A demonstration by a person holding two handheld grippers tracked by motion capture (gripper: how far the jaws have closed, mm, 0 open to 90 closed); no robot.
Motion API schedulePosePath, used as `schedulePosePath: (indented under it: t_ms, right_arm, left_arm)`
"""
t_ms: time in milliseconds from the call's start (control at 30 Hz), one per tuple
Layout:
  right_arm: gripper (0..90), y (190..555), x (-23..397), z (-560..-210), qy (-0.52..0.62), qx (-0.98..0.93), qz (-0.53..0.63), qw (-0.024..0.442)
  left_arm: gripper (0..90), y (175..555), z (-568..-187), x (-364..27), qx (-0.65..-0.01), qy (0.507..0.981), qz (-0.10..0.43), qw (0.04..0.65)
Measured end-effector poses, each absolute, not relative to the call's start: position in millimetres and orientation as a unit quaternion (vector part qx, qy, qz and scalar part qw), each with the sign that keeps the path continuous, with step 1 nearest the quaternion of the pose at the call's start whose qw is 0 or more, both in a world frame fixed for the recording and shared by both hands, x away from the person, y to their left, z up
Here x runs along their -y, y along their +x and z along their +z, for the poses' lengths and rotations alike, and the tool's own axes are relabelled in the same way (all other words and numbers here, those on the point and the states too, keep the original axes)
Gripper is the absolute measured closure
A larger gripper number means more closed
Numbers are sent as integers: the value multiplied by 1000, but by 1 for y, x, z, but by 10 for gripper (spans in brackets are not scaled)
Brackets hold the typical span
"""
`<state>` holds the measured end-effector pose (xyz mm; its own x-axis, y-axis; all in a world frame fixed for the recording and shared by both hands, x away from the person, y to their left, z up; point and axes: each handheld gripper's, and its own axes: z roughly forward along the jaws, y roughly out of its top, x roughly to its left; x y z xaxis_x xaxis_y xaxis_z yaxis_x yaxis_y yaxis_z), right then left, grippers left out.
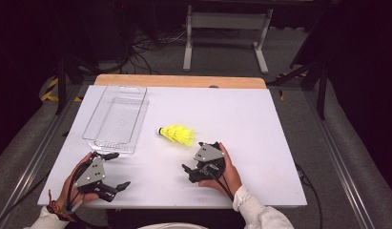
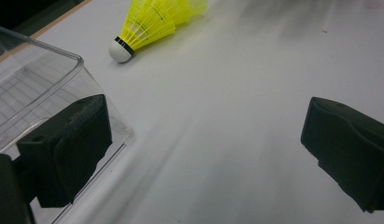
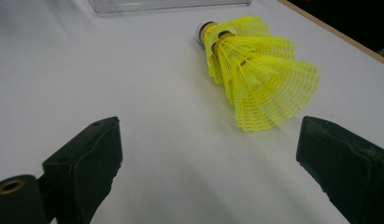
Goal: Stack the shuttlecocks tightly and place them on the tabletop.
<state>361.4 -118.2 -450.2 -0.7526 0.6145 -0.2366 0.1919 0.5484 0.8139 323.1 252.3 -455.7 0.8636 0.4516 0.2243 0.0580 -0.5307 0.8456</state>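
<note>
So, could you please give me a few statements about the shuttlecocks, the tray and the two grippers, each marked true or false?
1. The yellow shuttlecocks lie on the white table. True.
2. They sit inside the clear tray. False: they lie beside it.
3. The right gripper has its jaws open, nothing between them. True.
4. The left gripper grips the shuttlecocks. False: its jaws are open and empty.

Grey carpet floor (image 1: pixel 222 52), cables (image 1: pixel 146 47), white table frame (image 1: pixel 227 21) beyond.
</note>
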Motion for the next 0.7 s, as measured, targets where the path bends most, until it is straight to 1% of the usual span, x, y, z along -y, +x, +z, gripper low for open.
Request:
schedulePosePath:
  t_ms: [100, 433, 700]
  right_arm:
    - [82, 363, 116, -450, 243, -839, 418, 249]
    - [100, 373, 108, -451, 253, -836, 416, 255]
    - [127, 384, 99, -453, 264, -845, 405, 230]
  left_arm:
    - [30, 323, -456, -252, -150, 848, 213, 461]
    - [30, 323, -456, -252, -150, 849, 212, 460]
    - [30, 324, -457, -252, -150, 850, 212, 458]
